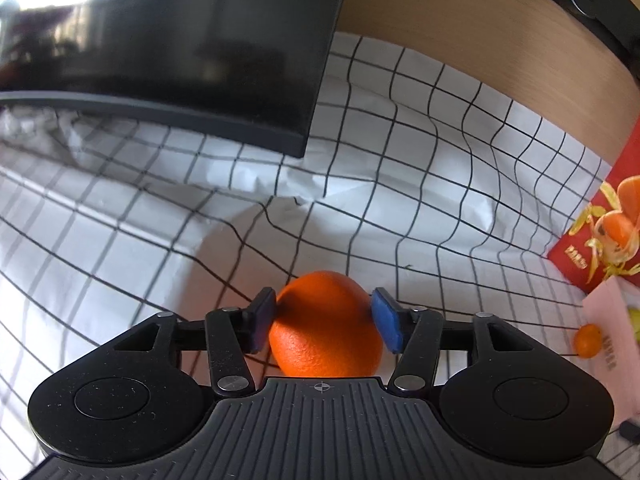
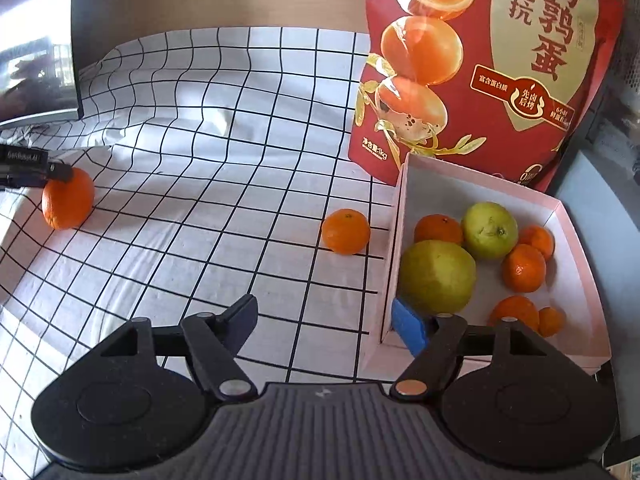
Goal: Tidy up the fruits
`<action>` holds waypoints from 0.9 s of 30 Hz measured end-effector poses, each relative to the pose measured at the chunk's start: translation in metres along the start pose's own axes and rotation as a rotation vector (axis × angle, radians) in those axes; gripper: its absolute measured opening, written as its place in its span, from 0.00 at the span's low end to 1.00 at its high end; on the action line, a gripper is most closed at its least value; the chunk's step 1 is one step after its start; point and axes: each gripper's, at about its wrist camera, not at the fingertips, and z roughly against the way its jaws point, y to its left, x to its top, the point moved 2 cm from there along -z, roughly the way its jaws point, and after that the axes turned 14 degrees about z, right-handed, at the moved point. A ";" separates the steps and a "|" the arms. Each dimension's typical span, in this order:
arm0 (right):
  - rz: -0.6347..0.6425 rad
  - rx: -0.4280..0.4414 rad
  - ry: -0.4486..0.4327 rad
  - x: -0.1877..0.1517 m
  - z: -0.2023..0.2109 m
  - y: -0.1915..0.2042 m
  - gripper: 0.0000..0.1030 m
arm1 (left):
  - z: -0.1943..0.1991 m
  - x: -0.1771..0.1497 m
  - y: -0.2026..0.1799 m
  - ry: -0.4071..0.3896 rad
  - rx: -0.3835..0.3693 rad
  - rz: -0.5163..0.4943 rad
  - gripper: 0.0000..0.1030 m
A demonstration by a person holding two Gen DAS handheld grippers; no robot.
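My left gripper (image 1: 324, 322) is shut on a large orange (image 1: 325, 324), with both pads against its sides, low over the checked cloth. The same orange (image 2: 68, 198) shows at the far left of the right wrist view, with the left gripper's finger on it. My right gripper (image 2: 328, 326) is open and empty, low over the cloth beside the pink box (image 2: 576, 216). The box holds two green-yellow fruits (image 2: 438, 276) and several small oranges (image 2: 524, 268). One small orange (image 2: 346, 231) lies on the cloth just left of the box; it also shows in the left wrist view (image 1: 588, 340).
A red snack bag (image 2: 500, 60) stands behind the box. A dark monitor (image 1: 168, 40) stands at the back left on the wrinkled checked cloth (image 1: 400, 140). A wooden wall (image 1: 480, 40) runs behind.
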 end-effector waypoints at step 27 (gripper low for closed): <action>0.087 0.038 -0.004 -0.006 0.004 0.033 0.73 | 0.043 -0.054 -0.049 0.081 -0.164 -0.124 0.55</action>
